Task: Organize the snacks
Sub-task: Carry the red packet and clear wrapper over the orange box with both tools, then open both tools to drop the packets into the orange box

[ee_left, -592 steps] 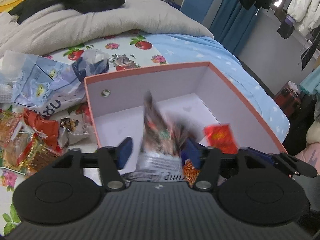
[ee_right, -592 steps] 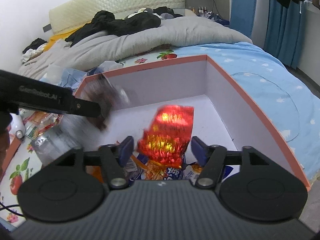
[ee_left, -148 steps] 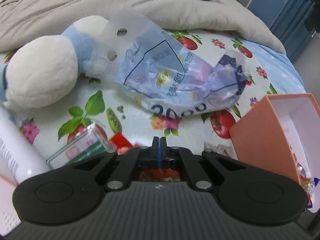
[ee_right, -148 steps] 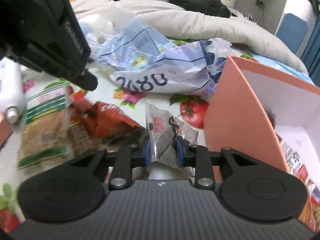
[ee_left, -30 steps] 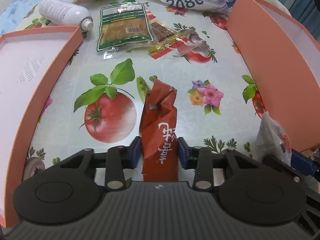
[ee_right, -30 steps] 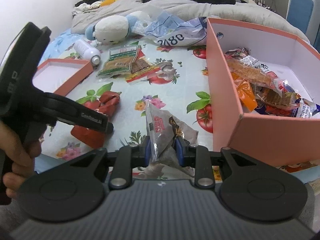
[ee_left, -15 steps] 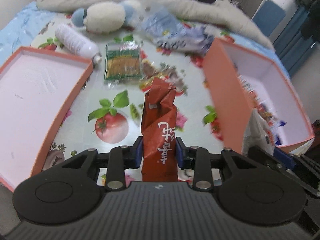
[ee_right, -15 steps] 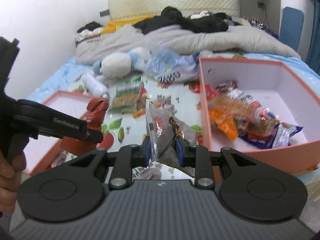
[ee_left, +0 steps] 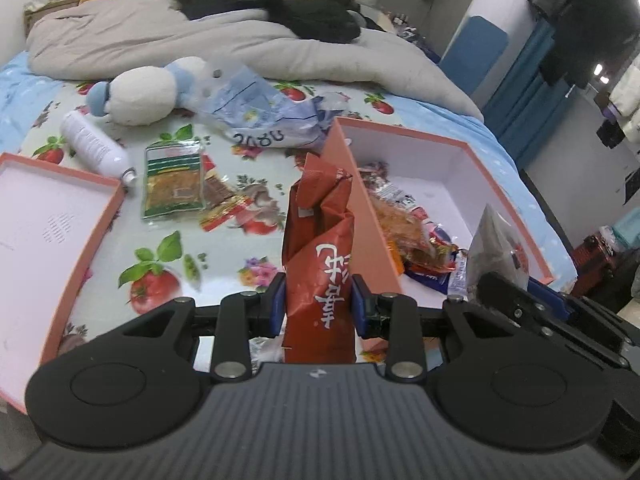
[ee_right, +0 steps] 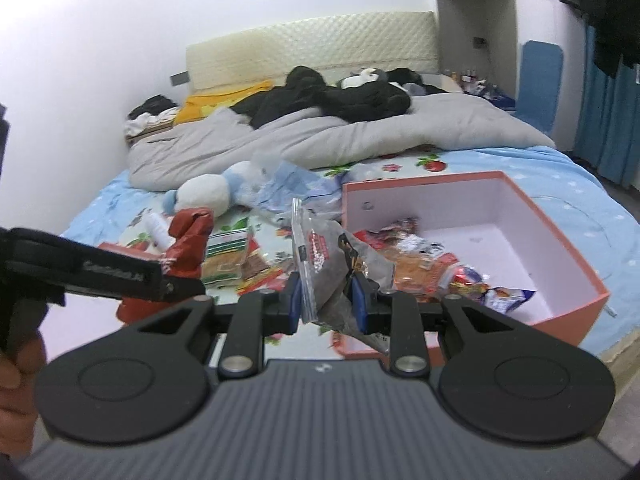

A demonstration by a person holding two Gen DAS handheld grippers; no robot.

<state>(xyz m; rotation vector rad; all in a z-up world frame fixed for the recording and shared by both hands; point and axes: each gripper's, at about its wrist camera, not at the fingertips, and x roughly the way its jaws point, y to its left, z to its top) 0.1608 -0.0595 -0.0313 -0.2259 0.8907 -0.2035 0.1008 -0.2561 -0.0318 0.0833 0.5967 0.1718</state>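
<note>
My left gripper is shut on a crumpled red snack packet with white characters, held upright above the floral sheet. My right gripper is shut on a clear and grey snack bag; that bag also shows at the right of the left wrist view. The pink box with white inside lies to the right, with several snack packets heaped in its near left part. In the right wrist view the red packet hangs left of the box. A green packet lies on the sheet.
The pink box lid lies upturned at the left. A white bottle, a plush toy and a crumpled plastic bag lie further back. A grey quilt with black clothes covers the bed's far end. A hand grips the left tool.
Both grippers have risen with their packets still held. The views now look further across the bed, and the pink box sits lower and smaller in them.
</note>
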